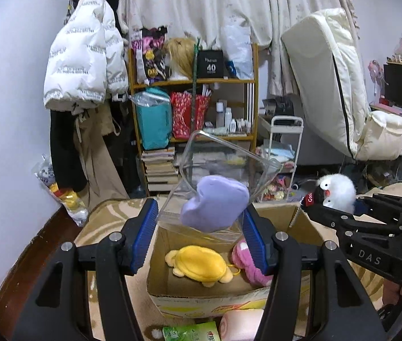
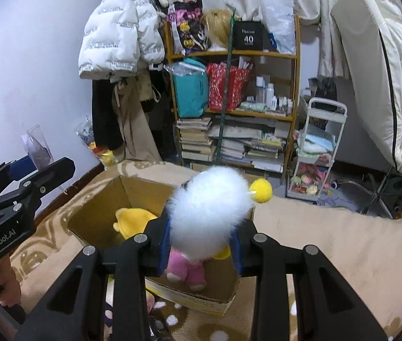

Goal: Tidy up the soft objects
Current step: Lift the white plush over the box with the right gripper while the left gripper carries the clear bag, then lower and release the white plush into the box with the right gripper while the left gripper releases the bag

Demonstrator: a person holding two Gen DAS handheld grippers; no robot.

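My left gripper (image 1: pixel 198 233) is shut on a clear plastic bag (image 1: pixel 223 167) with a lilac soft toy (image 1: pixel 215 207) inside, held above an open cardboard box (image 1: pixel 201 298). In the box lie a yellow plush (image 1: pixel 198 264) and a pink plush (image 1: pixel 246 258). My right gripper (image 2: pixel 201 244) is shut on a fluffy white plush bird (image 2: pixel 209 207) with a yellow foot, held over the same box (image 2: pixel 132 193). The bird also shows in the left wrist view (image 1: pixel 335 190). The yellow plush (image 2: pixel 132 221) and pink plush (image 2: pixel 186 270) show below it.
The box stands on a beige patterned blanket (image 2: pixel 328 241). A pink roll (image 1: pixel 240 324) and a green packet (image 1: pixel 192 332) lie in front of the box. Behind are a wooden shelf (image 1: pixel 195 82) with bags and books, a white cart (image 2: pixel 317 147), hanging coats (image 1: pixel 84 65) and a folded mattress (image 1: pixel 334 85).
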